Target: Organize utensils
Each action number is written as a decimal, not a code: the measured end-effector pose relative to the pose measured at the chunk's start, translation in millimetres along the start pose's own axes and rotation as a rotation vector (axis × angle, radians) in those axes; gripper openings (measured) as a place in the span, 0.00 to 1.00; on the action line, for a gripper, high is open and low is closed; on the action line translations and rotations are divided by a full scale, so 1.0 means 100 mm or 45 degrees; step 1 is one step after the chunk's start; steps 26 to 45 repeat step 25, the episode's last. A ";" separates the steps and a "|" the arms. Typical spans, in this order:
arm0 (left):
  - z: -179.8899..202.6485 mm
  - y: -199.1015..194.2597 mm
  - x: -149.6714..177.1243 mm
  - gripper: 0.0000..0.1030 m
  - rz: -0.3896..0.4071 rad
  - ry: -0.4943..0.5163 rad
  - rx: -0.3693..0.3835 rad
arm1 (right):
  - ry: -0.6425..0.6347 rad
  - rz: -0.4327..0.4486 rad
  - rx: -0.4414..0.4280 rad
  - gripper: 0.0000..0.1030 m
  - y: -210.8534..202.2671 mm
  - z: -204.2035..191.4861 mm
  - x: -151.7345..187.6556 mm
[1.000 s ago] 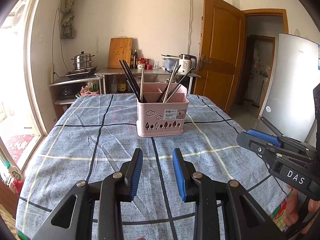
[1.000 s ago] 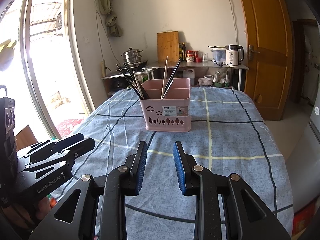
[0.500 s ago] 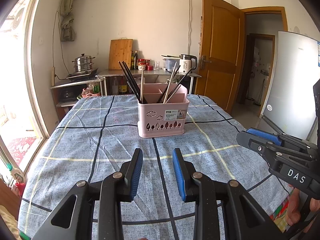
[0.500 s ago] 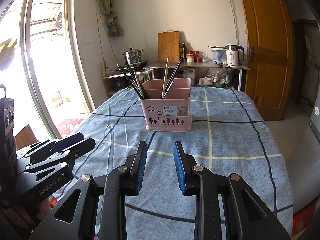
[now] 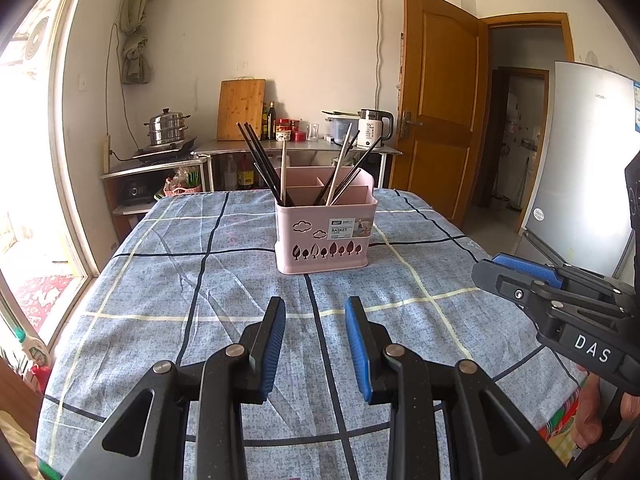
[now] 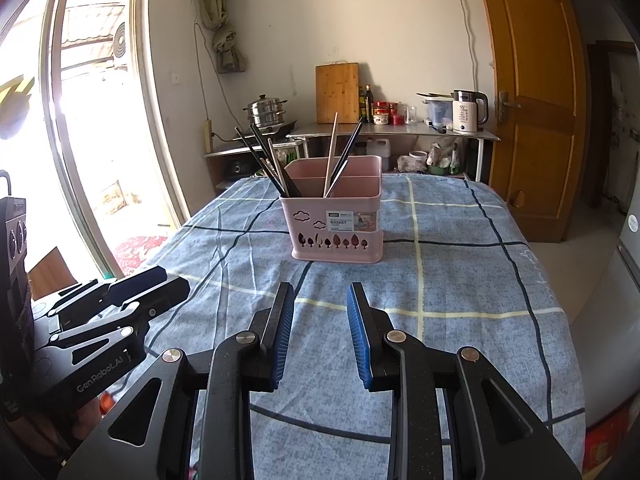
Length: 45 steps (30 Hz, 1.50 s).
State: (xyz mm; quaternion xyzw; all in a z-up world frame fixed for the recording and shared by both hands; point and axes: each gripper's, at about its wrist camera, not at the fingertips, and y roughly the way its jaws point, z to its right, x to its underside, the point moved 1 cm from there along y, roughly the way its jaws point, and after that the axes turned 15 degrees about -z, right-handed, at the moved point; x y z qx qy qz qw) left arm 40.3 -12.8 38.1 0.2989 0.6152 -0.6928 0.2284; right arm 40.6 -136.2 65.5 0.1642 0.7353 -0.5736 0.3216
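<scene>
"BASKET" on pink holder (image 5: 325, 236), "DAS" on right tool (image 5: 516, 272)

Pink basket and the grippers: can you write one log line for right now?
left hand-held gripper: open, empty | right hand-held gripper: open, empty | pink basket: chopsticks inside

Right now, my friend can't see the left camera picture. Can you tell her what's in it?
A pink basket with dark and pale chopsticks standing in it sits on a table with a blue checked cloth. The left gripper is in front, open and empty, and the right gripper pokes in from the right edge.
</scene>
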 end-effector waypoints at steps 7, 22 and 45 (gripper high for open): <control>-0.01 -0.01 0.01 0.30 0.003 -0.001 -0.003 | 0.003 -0.005 0.000 0.28 0.00 0.01 0.00; 0.01 -0.04 0.04 0.30 0.019 0.001 -0.024 | -0.001 -0.010 0.001 0.28 0.02 0.02 0.01; 0.01 -0.04 0.04 0.30 0.018 0.000 -0.026 | -0.002 -0.011 0.000 0.28 0.02 0.02 0.01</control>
